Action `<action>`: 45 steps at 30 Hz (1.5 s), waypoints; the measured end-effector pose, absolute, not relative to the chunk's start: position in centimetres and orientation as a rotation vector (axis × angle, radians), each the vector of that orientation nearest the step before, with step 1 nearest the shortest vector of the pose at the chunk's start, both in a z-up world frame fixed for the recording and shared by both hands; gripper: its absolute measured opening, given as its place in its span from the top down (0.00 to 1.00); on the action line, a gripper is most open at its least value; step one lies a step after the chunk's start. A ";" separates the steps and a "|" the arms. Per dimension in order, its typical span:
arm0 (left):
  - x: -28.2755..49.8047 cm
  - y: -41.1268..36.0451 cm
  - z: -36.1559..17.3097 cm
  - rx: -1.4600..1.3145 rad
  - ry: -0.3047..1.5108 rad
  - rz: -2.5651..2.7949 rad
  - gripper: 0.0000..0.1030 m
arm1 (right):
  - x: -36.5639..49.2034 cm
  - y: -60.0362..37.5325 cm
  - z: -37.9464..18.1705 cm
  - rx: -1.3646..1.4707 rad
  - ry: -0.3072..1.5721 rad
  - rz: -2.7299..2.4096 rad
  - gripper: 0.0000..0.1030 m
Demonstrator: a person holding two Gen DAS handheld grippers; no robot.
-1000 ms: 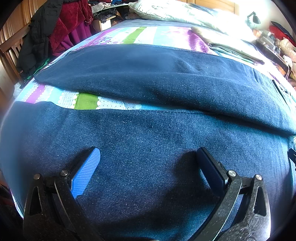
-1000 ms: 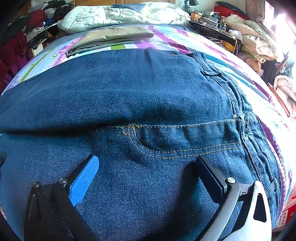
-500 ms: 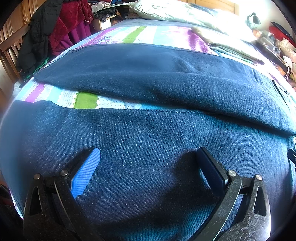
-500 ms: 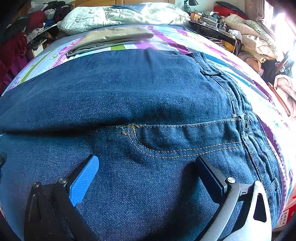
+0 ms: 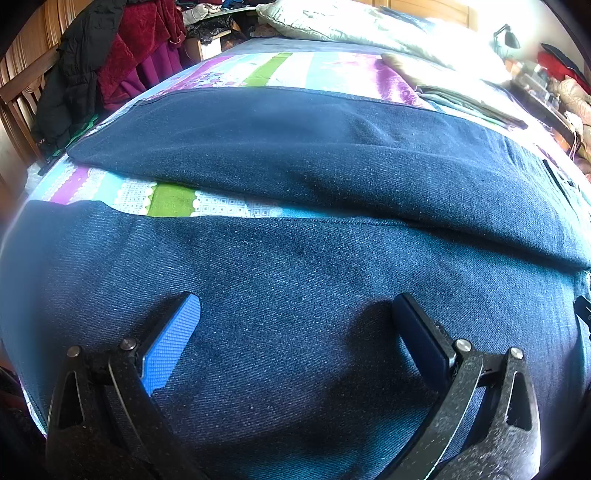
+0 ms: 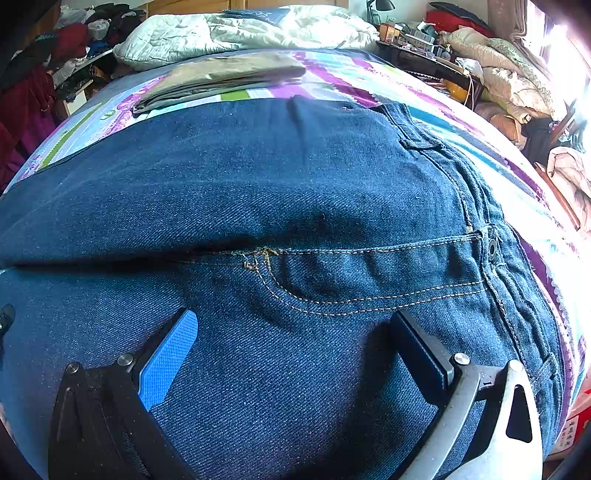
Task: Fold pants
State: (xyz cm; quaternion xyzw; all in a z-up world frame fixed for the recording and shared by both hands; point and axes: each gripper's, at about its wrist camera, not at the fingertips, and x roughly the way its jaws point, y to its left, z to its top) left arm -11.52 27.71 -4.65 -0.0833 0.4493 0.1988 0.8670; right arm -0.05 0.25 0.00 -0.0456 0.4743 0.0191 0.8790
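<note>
Jeans (image 5: 295, 288): dark blue denim, spread flat on the bed, filling the lower and middle of both views.
Legs: in the left wrist view the two legs lie side by side across the frame, parted at the left by a wedge of bare bedspread, closing together toward the right.
Waistband (image 6: 491, 254): at the right of the right wrist view, with a metal button and tan stitching; the fly seam runs leftward from it to the crotch near frame centre.
Bedspread (image 5: 170, 199): striped in purple, green, white and pale blue, visible between the legs and beyond the far leg.
Left gripper (image 5: 295, 314): low over the near leg, jaws wide apart, nothing between them but flat denim; blue pad on the left finger, dark pad on the right. Whether the tips touch the cloth cannot be told.
Right gripper (image 6: 293, 328): low over the near thigh just below the fly stitching, jaws wide apart, holding nothing; contact with the cloth cannot be told.
Folded khaki garment (image 6: 221, 79): lies flat on the bedspread beyond the jeans, upper centre of the right wrist view, apart from them.
Quilt (image 6: 236, 31): pale, bunched at the far end of the bed.
Hanging clothes (image 5: 122, 51): red and black garments on a wooden rack, upper left of the left wrist view.
Desk lamp (image 5: 508, 35): upper right, beside cluttered shelving.
</note>
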 end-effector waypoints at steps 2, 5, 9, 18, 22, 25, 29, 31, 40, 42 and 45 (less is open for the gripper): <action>-11.5 27.7 -4.6 -0.175 0.941 0.416 0.00 | -0.1 0.2 0.0 -0.095 0.989 0.040 0.00; -11.5 27.7 -4.6 -0.175 0.941 0.416 0.00 | -0.1 0.2 0.0 -0.096 0.988 0.039 0.00; -11.5 27.7 -4.6 -0.175 0.941 0.416 0.00 | -0.1 0.2 0.0 -0.095 0.988 0.040 0.00; -11.5 27.7 -4.6 -0.173 0.940 0.417 0.00 | -0.1 0.2 0.0 -0.095 0.989 0.040 0.00; -11.5 27.4 -4.6 -0.153 0.939 0.429 0.00 | 0.0 0.2 0.0 -0.091 0.990 0.042 0.00; -11.7 27.4 -4.5 -0.156 0.935 0.429 0.00 | 0.0 0.4 0.1 -0.092 0.991 0.043 0.00; -11.6 27.4 -4.5 -0.158 0.937 0.428 0.00 | 0.0 0.3 0.1 -0.092 0.991 0.043 0.00; -11.6 27.4 -4.5 -0.160 0.937 0.427 0.00 | 0.0 0.3 0.1 -0.092 0.991 0.043 0.00; -11.7 27.6 -4.4 -0.161 0.941 0.424 0.00 | 0.3 -0.3 0.5 -0.045 0.998 0.079 0.00; -11.6 27.6 -4.5 -0.165 0.942 0.418 0.00 | 0.3 -0.5 0.7 -0.032 0.997 0.086 0.00; -11.6 27.6 -4.4 -0.163 0.942 0.418 0.00 | 0.0 -1.2 1.4 0.018 0.986 0.091 0.00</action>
